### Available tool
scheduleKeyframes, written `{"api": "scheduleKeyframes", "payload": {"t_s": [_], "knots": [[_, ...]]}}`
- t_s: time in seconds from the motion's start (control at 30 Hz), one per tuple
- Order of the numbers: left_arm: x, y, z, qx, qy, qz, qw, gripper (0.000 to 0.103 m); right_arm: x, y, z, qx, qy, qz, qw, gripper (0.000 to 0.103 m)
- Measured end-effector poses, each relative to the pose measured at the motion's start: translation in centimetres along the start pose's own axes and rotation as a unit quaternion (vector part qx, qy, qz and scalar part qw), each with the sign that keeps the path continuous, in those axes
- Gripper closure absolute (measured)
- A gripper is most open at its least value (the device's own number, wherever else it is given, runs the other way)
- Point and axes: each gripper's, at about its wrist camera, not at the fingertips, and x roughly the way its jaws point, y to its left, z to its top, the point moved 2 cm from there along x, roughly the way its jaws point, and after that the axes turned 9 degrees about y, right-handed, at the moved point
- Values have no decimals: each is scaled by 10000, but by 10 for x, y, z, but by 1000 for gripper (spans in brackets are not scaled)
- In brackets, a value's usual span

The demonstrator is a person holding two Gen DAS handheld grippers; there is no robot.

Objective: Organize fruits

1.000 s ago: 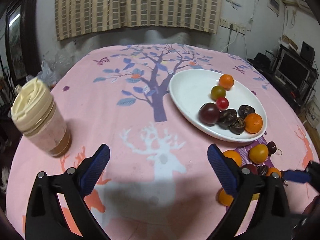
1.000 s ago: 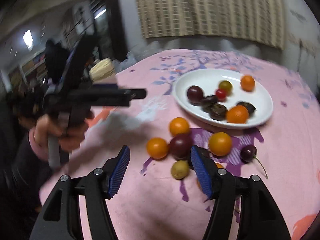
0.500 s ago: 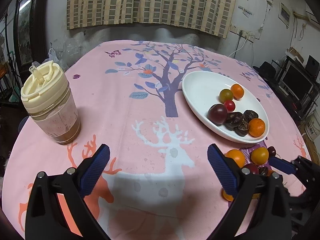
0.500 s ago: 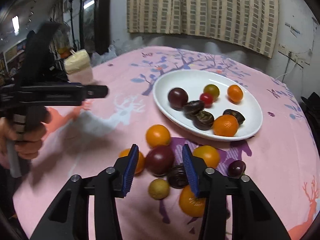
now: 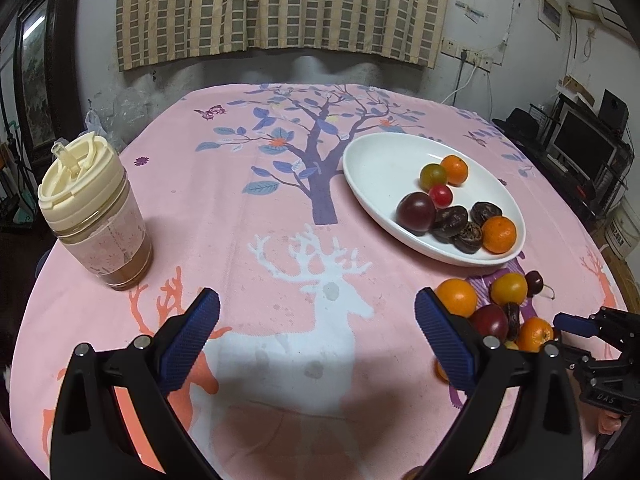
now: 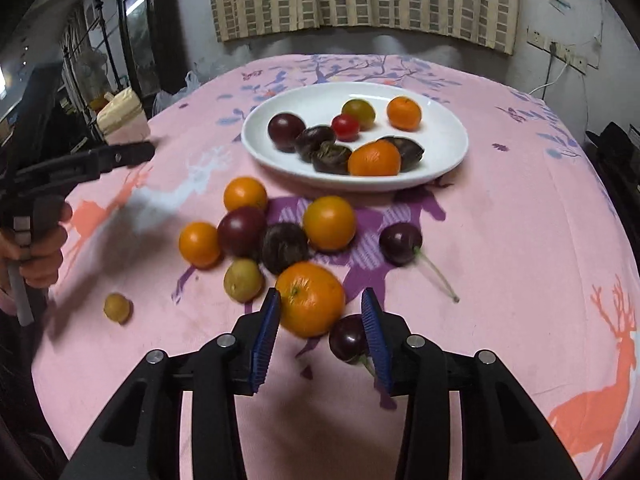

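A white oval plate (image 6: pixel 448 148) (image 5: pixel 372 164) holds several fruits: oranges, plums, dark wrinkled fruits and a red tomato. Loose fruits lie on the pink cloth in front of it. My right gripper (image 6: pixel 320 320) is open around an orange mandarin (image 6: pixel 310 304), its blue pads either side without touching it. A dark cherry (image 6: pixel 348 342) lies by the right pad. My left gripper (image 5: pixel 316 324) is open and empty over the white deer print; the loose fruit pile (image 5: pixel 492 312) is to its right.
A lidded cup with a cream lid (image 5: pixel 92 212) stands at the table's left. Two small yellow-green fruits (image 6: pixel 242 280) (image 6: pixel 117 308) lie left of the mandarin. A stemmed cherry (image 6: pixel 400 242) lies to the right. A black stand with a monitor (image 5: pixel 580 148) is beyond the table.
My right gripper has moved forward and down onto the loose pile and now straddles the mandarin, jaws slightly wider. My left gripper has drawn back and steadied, still open.
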Motion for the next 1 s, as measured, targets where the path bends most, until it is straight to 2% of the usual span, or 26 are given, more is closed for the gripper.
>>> {"api": "scheduleKeyframes", "payload": {"t_s": [0.1, 0.17, 0.2, 0.33, 0.37, 0.4, 0.43, 0.47, 0.57, 0.67, 0.7, 0.77, 0.83, 1.0], "knots": [[4, -3, -3, 94, 36, 116, 9999, 7, 1, 11, 3, -329, -132, -224, 9991, 60], [6, -3, -4, 98, 78, 131, 9998, 7, 8, 18, 5, -540, -38, -407, 9977, 59], [8, -3, -4, 95, 101, 105, 9998, 7, 12, 21, 7, -649, -8, -586, 9962, 55], [11, -5, -5, 177, 131, 135, 9997, 7, 26, 21, 11, -809, 179, -1091, 9906, 55], [11, -5, -6, 196, 138, 135, 9996, 7, 29, 19, 10, -776, 223, -1216, 9893, 58], [12, -6, -6, 219, 150, 106, 9996, 7, 29, 15, 10, -710, 225, -1269, 9891, 65], [12, -8, -7, 263, 170, 31, 9995, 7, 27, 11, 10, -595, 209, -1182, 9910, 66], [12, -11, -8, 321, 193, -73, 9993, 7, 22, 3, 11, -340, 166, -869, 9955, 66], [13, -30, -15, 804, 355, -629, 9941, 8, 3, -13, 14, 212, -187, -278, 9992, 67], [13, -62, -28, 1584, 424, -956, 9818, 32, -3, -19, 13, 447, -296, -49, 9985, 67], [14, -71, -33, 1778, 453, -984, 9781, 41, -3, -19, 13, 477, -281, -14, 9985, 67], [18, -84, -40, 2095, 517, -955, 9718, 48, -3, -19, 12, 497, -264, 13, 9984, 67], [23, -92, -45, 2284, 542, -839, 9684, 49, -3, -18, 13, 474, -254, 28, 9985, 66], [31, -98, -46, 2435, 611, -959, 9632, 51, -4, -9, 10, 373, -246, 64, 9990, 66]]}}
